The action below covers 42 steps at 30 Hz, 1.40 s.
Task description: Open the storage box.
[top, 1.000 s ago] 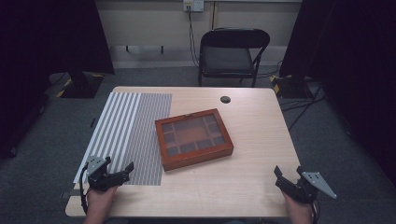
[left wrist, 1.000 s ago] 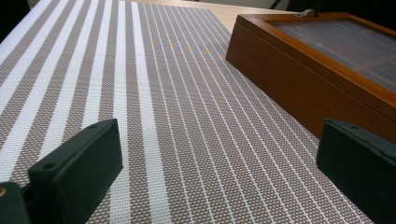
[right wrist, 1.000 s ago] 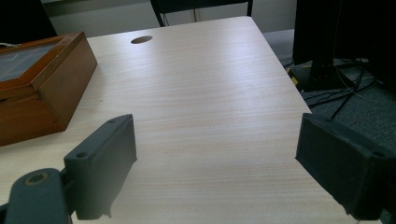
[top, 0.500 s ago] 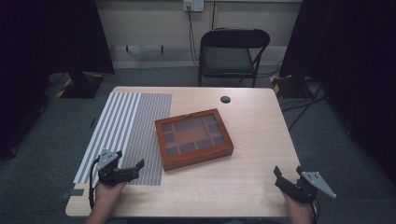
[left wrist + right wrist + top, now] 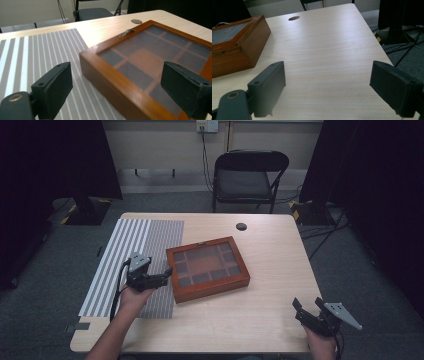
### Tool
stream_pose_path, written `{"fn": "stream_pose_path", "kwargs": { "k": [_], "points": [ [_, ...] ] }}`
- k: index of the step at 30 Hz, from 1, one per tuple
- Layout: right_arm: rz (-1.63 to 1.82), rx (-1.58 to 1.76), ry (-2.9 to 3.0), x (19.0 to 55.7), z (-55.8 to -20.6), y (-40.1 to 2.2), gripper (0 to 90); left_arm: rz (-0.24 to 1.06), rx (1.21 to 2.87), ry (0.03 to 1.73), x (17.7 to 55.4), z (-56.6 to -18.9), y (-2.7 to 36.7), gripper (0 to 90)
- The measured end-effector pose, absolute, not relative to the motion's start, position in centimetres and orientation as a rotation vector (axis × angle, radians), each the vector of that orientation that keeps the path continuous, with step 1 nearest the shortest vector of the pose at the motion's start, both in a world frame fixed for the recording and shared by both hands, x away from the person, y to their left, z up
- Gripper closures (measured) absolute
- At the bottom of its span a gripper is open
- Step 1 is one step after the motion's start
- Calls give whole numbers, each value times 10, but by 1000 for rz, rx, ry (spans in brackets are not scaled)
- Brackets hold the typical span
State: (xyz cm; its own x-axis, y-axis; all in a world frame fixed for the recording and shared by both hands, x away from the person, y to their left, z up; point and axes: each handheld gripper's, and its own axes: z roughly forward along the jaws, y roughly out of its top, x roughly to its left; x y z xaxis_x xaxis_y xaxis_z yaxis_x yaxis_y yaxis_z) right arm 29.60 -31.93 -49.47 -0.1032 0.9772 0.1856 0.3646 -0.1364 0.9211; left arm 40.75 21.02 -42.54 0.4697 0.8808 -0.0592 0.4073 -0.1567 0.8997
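Left hand: we see the left hand (image 5: 131,296) reaching in from the near edge over the striped mat (image 5: 131,260), forearm angled up and to the right.
Left claw: the left claw (image 5: 166,275) points right toward the wooden box's near left corner, just beside it; in the left gripper view its jaws stand wide apart with that corner between them, and we cannot tell whether either jaw touches the wood.
Right hand: the right hand (image 5: 320,346) sits at the near right corner of the bench (image 5: 280,250), low by the edge.
Right claw: the right claw (image 5: 306,306) points away from us over bare benchtop, jaws wide and holding nothing, well apart from the box.
Wooden box: the wooden box (image 5: 207,268) lies flat near the middle of the bench, its long axis running left to right and turned slightly, right end farther from us; its left edge overlaps the mat.
Box lid: a glass lid, shut, with a small metal clasp (image 5: 126,32) on the far side.
Box contents: we make out divided compartments under the glass, but not what they hold.
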Motion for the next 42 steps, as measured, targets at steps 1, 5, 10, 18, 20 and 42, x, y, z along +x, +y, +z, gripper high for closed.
{"fn": "stream_pose_path", "kwargs": {
  "k": [1, 5, 10, 18, 20, 42],
  "points": [
    [1246, 1538, 1501, 296, -495, -320, 123, 605, 1759, 1104, 412, -425, 207, 106],
    [1258, 1542, 1503, 296, -495, -320, 124, 587, 1803, 1098, 432, -420, 192, 129],
    [1269, 1542, 1511, 296, -495, -321, 124, 555, 1813, 1096, 455, -414, 177, 151],
    [1293, 1553, 1508, 296, -495, -323, 126, 536, 1876, 1053, 488, -407, 158, 160],
    [1298, 1557, 1510, 296, -495, -324, 126, 531, 1889, 1057, 496, -407, 153, 166],
    [1337, 1577, 1519, 297, -495, -328, 138, 501, 2059, 1058, 550, -419, 120, 470]
  ]
}}
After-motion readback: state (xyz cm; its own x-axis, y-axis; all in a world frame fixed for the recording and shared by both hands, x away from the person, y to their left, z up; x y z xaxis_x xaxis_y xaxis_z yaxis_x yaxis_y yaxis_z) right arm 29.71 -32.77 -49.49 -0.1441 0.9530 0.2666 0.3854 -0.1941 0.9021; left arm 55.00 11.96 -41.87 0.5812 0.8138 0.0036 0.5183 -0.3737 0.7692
